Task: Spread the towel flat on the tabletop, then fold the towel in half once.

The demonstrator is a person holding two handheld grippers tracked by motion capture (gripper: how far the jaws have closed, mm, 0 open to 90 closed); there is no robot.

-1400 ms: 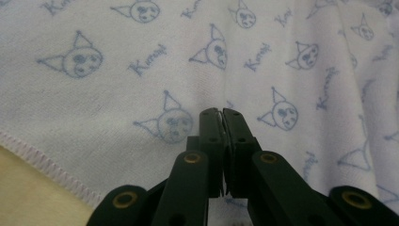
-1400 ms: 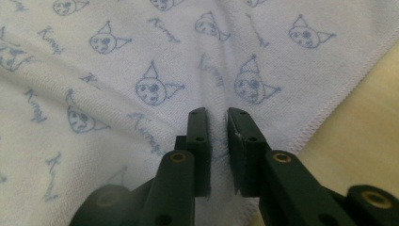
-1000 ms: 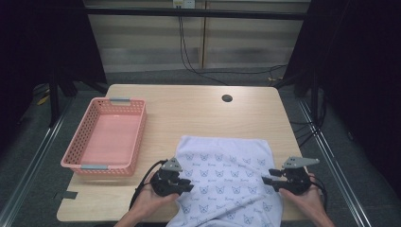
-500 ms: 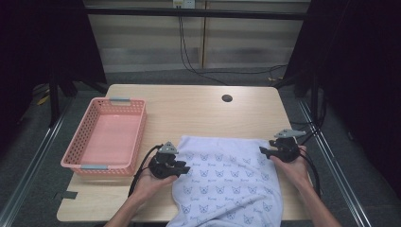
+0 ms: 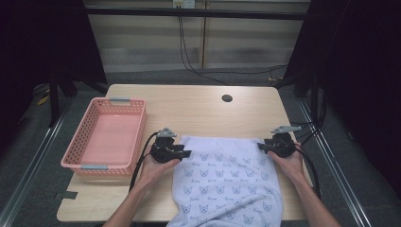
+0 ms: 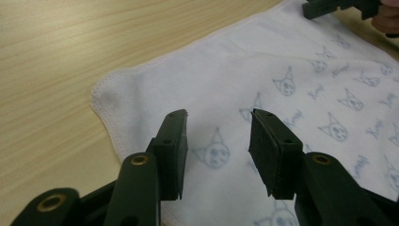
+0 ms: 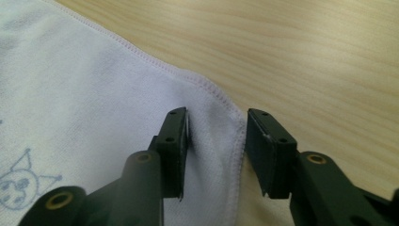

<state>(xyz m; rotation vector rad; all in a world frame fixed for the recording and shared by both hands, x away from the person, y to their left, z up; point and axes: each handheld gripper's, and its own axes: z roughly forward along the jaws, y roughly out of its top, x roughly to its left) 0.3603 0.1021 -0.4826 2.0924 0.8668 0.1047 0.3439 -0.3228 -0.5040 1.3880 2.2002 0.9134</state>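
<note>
A white towel (image 5: 227, 179) printed with small blue cat faces lies flat on the wooden table (image 5: 198, 111), its near end hanging over the front edge. My left gripper (image 5: 185, 152) hovers open over the towel's far left corner (image 6: 106, 92), jaws apart with cloth (image 6: 263, 75) below them. My right gripper (image 5: 260, 146) is open at the far right corner (image 7: 221, 101), its jaws straddling the stitched hem, nothing pinched between them. The right gripper (image 6: 329, 7) also appears far off in the left gripper view.
An empty pink plastic basket (image 5: 106, 137) stands at the table's left. A dark round hole (image 5: 227, 98) sits in the tabletop at the back. Bare wood stretches beyond the towel. Cables hang behind the table.
Both grippers have moved away from me, drawing the towel's far edge forward and spreading it flat. Their jaws now stand open at the two far corners.
</note>
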